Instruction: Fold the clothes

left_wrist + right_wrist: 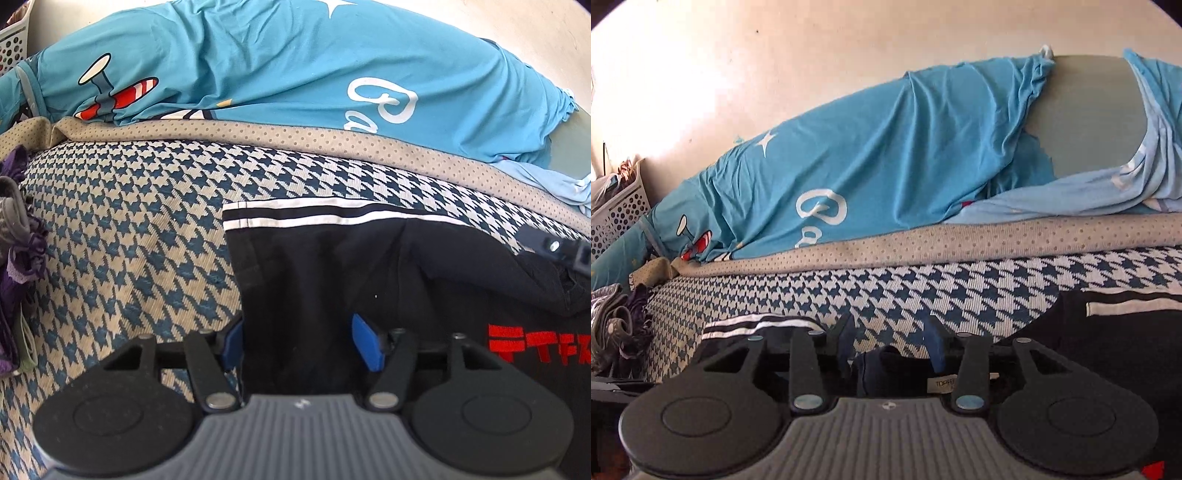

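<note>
Under everything you have the houndstooth bed cover, running wide from side to side, with the blue quilt heaped along its far edge against the wall and a white basket at the far left. On that cover lies the thing you are folding, the black garment, flat, with its white-striped hem on the far side from you. Its long axis seems to run left to right across the bed, so both of your tools face it square on, and the cloth lies forward of and beneath each pair of jaws.

Your left gripper sits right at the garment's left border: its jaws stand apart, the right blue pad over black cloth and the left pad at the very edge where the cloth meets the cover. It holds nothing that you can see. Your right gripper is likewise spread, with a bunched fold of the dark cloth and a small neck label just below and between its fingers (whether a pad touches the fabric, the view does not tell).

Neither hand is clearly nearer; each is already at the cloth. Judging from this, the move turns on closing at the near edge with both tools and carrying it away from you toward the striped hem, across the short axis
</note>
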Demonstrator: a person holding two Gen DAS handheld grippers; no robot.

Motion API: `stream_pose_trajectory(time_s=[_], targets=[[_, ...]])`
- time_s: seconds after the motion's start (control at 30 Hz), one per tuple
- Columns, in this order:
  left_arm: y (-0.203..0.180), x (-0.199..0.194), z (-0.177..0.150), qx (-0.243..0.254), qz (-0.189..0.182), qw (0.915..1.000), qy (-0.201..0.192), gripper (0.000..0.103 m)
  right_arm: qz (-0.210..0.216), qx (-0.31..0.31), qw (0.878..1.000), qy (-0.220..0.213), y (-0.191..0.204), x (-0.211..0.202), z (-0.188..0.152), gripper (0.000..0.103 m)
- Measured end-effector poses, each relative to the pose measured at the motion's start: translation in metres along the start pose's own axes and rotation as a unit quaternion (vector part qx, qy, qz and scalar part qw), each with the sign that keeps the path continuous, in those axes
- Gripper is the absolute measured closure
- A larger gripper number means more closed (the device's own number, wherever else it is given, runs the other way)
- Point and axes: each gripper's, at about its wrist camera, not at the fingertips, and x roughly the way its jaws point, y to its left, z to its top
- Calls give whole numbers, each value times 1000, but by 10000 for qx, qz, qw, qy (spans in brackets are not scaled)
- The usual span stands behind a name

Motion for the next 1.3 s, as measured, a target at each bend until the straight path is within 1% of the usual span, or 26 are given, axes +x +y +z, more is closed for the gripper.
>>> stream_pose_trajectory(time_s=[0.13, 0.23, 0.27, 0.3, 0.4, 0.47, 0.6, 0.83, 0.97, 1.03, 1.1, 1.17, 1.27, 1.3], targets=[[-1, 1, 0, 40, -9, 10000, 23, 41, 79, -392, 9989, 242, 2, 5, -11, 64], [-2, 1, -1, 72, 0, 10000, 19, 40, 134, -658, 9973, 283, 5, 5, -14, 73], [-2, 1, -1, 69, -6, 10000, 20, 40, 180, -716, 9968, 297, 5, 4, -15, 78], [-1, 1, -1, 61, -15, 10000, 25, 40, 223, -784, 9962, 318, 6, 4, -15, 81], [0, 0, -1, 40, -35, 10000, 38, 40, 242, -1050, 9935, 374, 11, 3, -16, 83], [0, 0, -2, 54, -36, 10000, 45, 40, 221, -1132, 9927, 346, 13, 1, -16, 84], [-1, -1, -3, 58, -9, 10000, 43, 40, 35, -1258, 9920, 50, 16, -1, -12, 87], [-2, 1, -5, 84, 141, 9999, -31, 40, -493, -1516, 9835, -856, 31, 0, 3, 88], [0, 1, -5, 60, 220, 9997, -57, 40, -827, -1601, 9768, -1161, 32, 15, -1, 88], [1, 1, -5, 56, 302, 9995, -86, 39, -916, -1531, 9776, -1120, 29, 25, -3, 88], [2, 3, -5, 54, 424, 9990, -115, 34, -1012, -1494, 9789, -957, 26, 37, -5, 88], [5, 4, -4, 8, 469, 9988, -114, 33, -1058, -1487, 9803, -752, 24, 46, -5, 87], [7, 5, -3, -5, 475, 9988, -106, 32, -1047, -1320, 9832, -698, 19, 47, -2, 78], [7, 5, -3, 5, 497, 9987, -109, 30, -1013, -1164, 9852, -741, 16, 44, 0, 71]])
